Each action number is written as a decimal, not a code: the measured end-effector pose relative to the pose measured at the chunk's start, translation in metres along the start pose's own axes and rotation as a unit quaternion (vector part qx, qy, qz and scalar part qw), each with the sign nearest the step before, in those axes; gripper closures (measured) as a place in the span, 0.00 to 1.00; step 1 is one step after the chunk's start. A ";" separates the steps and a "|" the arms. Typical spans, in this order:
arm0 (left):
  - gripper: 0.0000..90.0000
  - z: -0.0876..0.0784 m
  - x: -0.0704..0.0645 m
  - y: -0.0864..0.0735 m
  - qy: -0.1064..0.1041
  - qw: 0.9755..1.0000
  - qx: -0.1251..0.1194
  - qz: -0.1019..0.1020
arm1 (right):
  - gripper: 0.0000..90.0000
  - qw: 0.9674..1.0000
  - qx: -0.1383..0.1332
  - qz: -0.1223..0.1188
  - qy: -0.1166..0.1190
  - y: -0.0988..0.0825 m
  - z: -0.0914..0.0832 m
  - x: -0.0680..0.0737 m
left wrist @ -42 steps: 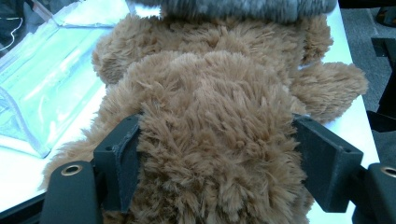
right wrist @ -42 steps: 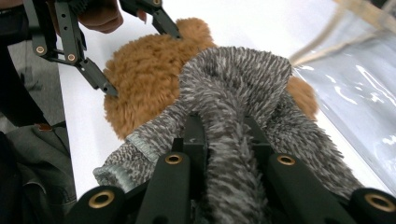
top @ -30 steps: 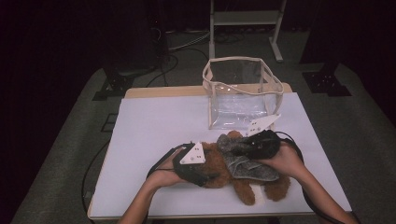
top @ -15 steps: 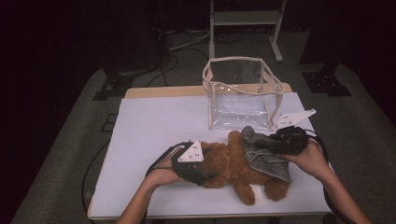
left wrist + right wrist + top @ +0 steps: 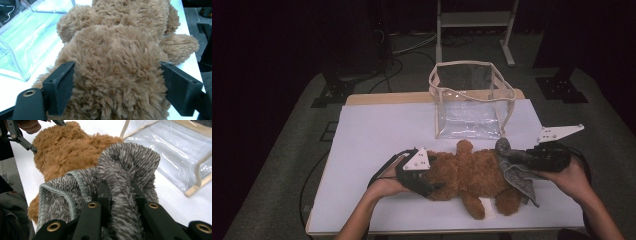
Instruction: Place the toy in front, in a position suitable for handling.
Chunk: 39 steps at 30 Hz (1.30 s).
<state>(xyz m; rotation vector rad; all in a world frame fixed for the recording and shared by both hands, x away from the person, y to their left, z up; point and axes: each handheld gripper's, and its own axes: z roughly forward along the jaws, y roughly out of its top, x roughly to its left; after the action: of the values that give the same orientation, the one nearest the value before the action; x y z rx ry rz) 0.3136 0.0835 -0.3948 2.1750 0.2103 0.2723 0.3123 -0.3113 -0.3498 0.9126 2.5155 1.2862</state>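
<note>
Lying across the counter (image 5: pixel 377 130), the bear (image 5: pixel 472 172) sits at 6 o'clock from the clear bag (image 5: pixel 469 100). The left tool (image 5: pixel 117 85) has just been opening; its jaws flank the bear's head widely. The right tool (image 5: pixel 120 195), at 3 o'clock, pinches a grey cloth (image 5: pixel 120 170).

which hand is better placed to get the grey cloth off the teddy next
Right. The right gripper is already shut on the grey cloth, at the teddy bear's leg end. The left gripper straddles the bear's head end, its jaws having just been opening, so it can only steady it.
</note>
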 end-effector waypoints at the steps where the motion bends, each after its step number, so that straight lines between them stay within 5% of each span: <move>1: 0.17 0.000 0.001 -0.001 -0.001 1.000 0.001 0.001 | 0.84 1.000 0.000 0.005 0.002 -0.003 -0.001 0.000; 8: 0.11 0.001 0.001 -0.006 -0.001 1.000 -0.002 -0.006 | 0.84 1.000 -0.014 0.018 0.017 -0.019 -0.005 0.003; 12: 0.06 0.006 -0.003 -0.006 0.004 1.000 0.013 0.011 | 0.84 0.999 -0.017 0.020 0.028 -0.023 -0.001 0.007; 15: 0.03 0.012 -0.008 -0.006 0.022 0.997 0.045 0.050 | 0.84 0.999 -0.014 0.016 0.034 -0.021 0.008 0.012; 20: 0.25 0.007 -0.002 -0.005 0.045 0.997 0.046 0.045 | 0.84 0.999 -0.018 0.019 0.034 -0.019 0.017 0.011; 25: 0.37 -0.004 0.007 0.004 0.052 0.997 0.044 0.042 | 0.84 0.999 -0.040 0.024 0.027 -0.010 0.021 0.003; 32: 0.38 -0.016 0.012 0.004 0.043 0.996 0.067 0.041 | 0.84 0.998 -0.052 0.009 0.045 0.011 0.033 0.005; 39: 0.38 -0.021 -0.001 0.001 0.031 0.997 0.061 0.041 | 0.84 0.997 -0.036 -0.022 0.066 0.037 0.059 0.018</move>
<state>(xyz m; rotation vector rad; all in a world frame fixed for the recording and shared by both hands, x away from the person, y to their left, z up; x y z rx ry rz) 0.3071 0.0992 -0.3816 2.3004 0.1770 0.3835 0.3381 -0.2444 -0.3544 0.7766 2.5522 1.4593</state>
